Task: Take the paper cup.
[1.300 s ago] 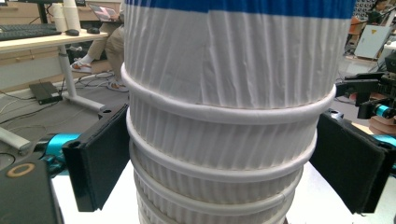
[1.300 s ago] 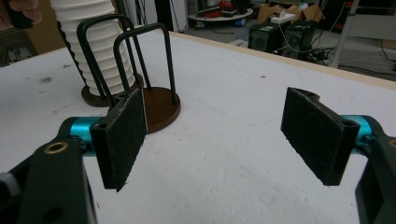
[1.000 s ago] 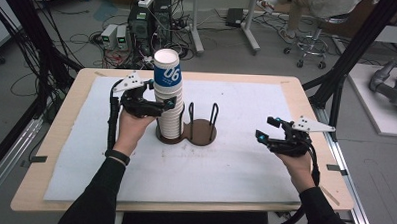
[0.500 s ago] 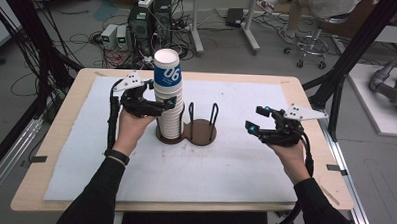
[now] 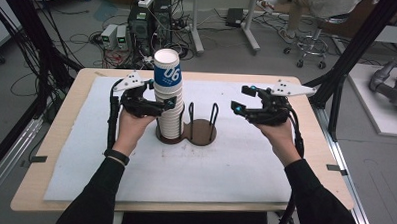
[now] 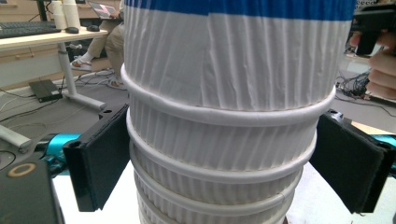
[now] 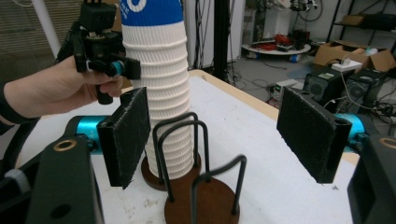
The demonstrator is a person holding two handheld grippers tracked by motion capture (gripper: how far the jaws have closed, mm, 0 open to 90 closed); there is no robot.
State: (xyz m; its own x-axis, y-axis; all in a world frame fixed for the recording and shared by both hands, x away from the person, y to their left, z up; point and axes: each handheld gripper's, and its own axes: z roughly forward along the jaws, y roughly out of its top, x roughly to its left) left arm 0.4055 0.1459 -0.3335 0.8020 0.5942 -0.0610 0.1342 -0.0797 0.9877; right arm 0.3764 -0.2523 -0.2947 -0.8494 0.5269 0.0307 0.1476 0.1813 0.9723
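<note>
White ribbed cups stand upright in the holder; the left gripper clamps the stack, while the right gripper, jaws apart and empty, hovers right of it.

Two black padded jaws of the right gripper rise from the bottom edge, one at about eight o'clock, the other at about four o'clock, with a wide empty gap between them; they have just been closing, and nothing lies between the pads. Through the gap, toward six o'clock, stands a dark wooden cup holder with black wire loops on its two round bases, resting on a white mat. A tall stack of ribbed white paper cups, its top cup banded blue, sits on the farther base and runs up to eleven o'clock. At ten o'clock a hand holds the left gripper against the stack's upper part.
</note>
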